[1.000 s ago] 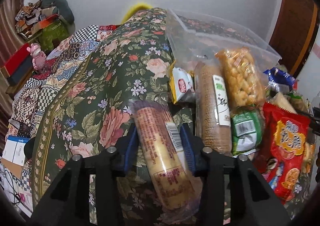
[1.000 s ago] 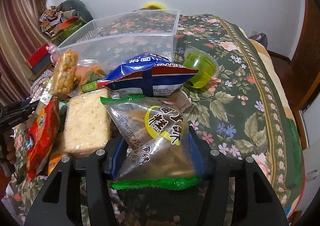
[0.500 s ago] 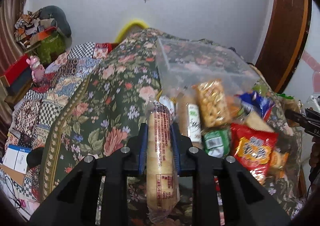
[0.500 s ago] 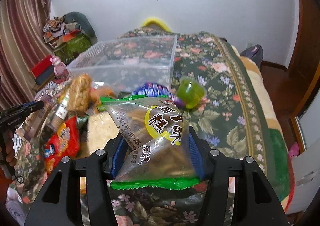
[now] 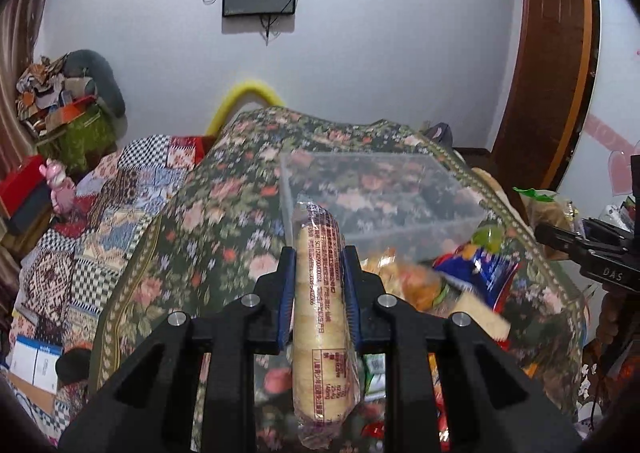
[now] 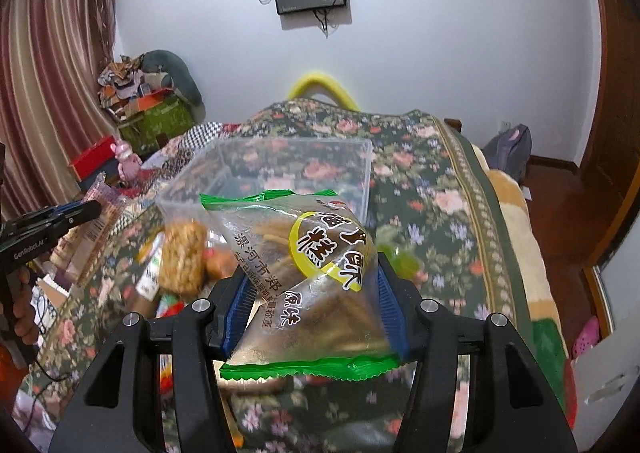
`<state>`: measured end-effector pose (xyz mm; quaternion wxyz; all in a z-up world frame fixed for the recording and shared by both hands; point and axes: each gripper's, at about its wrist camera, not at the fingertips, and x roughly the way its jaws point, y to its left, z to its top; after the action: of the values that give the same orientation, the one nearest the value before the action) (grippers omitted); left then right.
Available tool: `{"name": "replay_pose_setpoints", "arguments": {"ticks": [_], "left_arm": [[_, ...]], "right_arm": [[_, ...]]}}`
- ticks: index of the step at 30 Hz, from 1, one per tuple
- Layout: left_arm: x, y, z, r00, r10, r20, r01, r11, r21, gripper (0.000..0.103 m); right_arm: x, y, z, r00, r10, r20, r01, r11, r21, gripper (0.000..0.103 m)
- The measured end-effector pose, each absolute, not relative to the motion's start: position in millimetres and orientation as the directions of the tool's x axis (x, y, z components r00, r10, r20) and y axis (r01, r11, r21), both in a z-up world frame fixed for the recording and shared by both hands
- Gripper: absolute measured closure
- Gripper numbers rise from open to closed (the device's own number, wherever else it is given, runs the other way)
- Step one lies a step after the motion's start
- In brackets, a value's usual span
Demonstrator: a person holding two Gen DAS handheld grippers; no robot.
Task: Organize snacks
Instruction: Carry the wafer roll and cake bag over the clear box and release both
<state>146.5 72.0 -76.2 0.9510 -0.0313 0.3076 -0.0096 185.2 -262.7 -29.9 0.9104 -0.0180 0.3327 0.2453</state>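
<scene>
My left gripper (image 5: 319, 285) clamps a biscuit roll (image 5: 319, 313) lengthwise; my right gripper (image 6: 312, 293) pinches a bag (image 6: 304, 273) — the bin (image 6: 280, 169) lies straight ahead of both.

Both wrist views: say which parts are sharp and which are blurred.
Left wrist view: the biscuit roll in the left gripper is sharp, the snack pile smeared. Right wrist view: the bag in the right gripper is sharp, the loose snacks blurred; the walls bow.
</scene>
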Motion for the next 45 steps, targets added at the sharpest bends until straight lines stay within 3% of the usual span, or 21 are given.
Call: {"name": "replay_pose_setpoints", "arguments": {"ticks": [15,35,45], "left_arm": [[220,62,-58,0.814,-0.085,-0.574,0.043,0.995,-0.086,0.081],[320,61,-94,0.733,-0.119,-0.67,0.04,0.99,-0.133,0.081],[331,54,-111,0.7,-0.113,-0.705,0.047,0.993,-0.113,0.081]], "right_arm": [[230,-226,-12,0.694,0.429,-0.577,-0.477,0.876,0.078,0.05],[290,-174,-49,0.618,0.367,-0.695,-0.51,0.86,0.001,0.05],[299,-168,-68,0.559,0.352,-0.751,-0.521,0.853,0.012,0.049]]}}
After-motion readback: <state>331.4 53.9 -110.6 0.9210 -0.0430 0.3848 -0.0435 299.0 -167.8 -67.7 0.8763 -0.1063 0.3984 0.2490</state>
